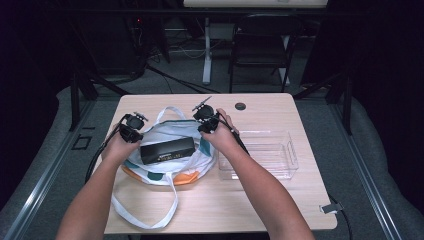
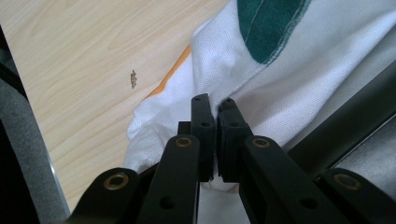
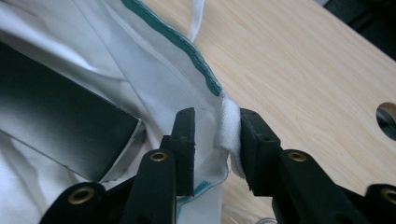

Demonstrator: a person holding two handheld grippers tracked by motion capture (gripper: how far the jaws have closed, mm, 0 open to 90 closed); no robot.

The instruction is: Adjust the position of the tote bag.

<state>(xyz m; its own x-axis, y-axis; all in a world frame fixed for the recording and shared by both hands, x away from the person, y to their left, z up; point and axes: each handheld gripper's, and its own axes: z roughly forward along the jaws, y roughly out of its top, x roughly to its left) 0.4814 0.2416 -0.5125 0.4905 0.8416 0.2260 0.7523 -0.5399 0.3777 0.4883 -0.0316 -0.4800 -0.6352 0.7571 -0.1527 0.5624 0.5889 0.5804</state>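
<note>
At six o'clock on the table (image 1: 210,210), I'm holding the tote bag (image 1: 165,172) open around the black box (image 1: 167,150), which lies in its mouth. My left gripper (image 2: 215,109) is clamped tight on the rim cloth; my right gripper (image 3: 215,125) stands part open, the strap touching one jaw. Next, I judge, comes re-pinching it. At three o'clock waits a clear bin (image 1: 260,152).

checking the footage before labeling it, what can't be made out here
- Black box label: high view, print too small to read.
- Tote bag inside: high view, the box covers it.
- Right gripper grip: right gripper view, gap beside the bag hem; pressing unclear.
- Clear bin contents: high view, glare.
</note>
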